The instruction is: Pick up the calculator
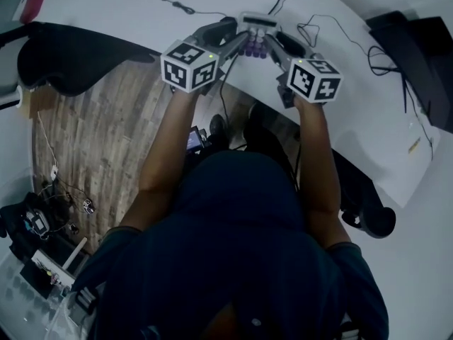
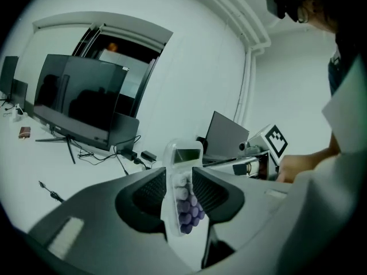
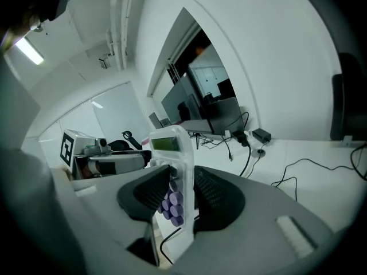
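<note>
White bench (image 1: 141, 6) w/ loose cables (image 1: 185, 8) lies below. Calculator (image 1: 256, 37) is in the air over its near edge, i.e. already off the surface, as I judge. Its long axis points away from the person (image 1: 241, 246): display end far, purple keys near. Left gripper (image 2: 179, 183) and right gripper (image 3: 182, 187) come in from both sides; each pair of jaws is pinching it on key face and back. Both are equally near, so any further move must be even or it twists.

The calculator (image 1: 256, 40) hangs between left gripper (image 1: 237, 42) and right gripper (image 1: 274, 46), over the table (image 1: 127, 9).
</note>
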Demonstrator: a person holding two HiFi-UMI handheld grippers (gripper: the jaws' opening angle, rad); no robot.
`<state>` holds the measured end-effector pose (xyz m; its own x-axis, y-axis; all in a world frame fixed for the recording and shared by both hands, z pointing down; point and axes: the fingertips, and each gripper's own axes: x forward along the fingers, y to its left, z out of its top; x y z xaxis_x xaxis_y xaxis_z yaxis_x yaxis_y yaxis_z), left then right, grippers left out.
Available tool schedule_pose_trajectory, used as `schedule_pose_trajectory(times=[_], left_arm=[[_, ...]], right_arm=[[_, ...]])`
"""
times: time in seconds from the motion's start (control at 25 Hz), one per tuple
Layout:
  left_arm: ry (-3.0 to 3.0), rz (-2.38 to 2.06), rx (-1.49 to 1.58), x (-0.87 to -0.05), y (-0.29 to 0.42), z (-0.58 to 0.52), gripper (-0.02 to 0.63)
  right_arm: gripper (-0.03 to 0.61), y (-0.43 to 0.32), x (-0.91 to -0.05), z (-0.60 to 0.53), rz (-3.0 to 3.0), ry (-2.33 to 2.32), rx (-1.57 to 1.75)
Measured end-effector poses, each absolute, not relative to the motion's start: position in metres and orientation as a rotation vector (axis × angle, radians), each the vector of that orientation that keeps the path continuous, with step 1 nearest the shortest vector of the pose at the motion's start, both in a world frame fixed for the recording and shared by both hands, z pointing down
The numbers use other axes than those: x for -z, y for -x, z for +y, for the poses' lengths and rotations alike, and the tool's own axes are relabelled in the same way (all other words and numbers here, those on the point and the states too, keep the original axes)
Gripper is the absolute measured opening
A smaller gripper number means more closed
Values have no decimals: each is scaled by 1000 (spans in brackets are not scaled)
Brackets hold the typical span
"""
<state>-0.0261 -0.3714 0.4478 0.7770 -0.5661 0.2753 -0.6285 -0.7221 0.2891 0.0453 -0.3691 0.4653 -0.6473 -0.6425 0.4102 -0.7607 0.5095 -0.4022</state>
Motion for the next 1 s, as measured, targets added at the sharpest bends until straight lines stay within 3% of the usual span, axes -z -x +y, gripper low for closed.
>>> schedule_pose_trajectory(times=[1.0], left_arm=[[-2935,-916,-21,-308,18,-336,129]], right_arm=[[143,-55,-317,-342,-2706,-1290,-358]])
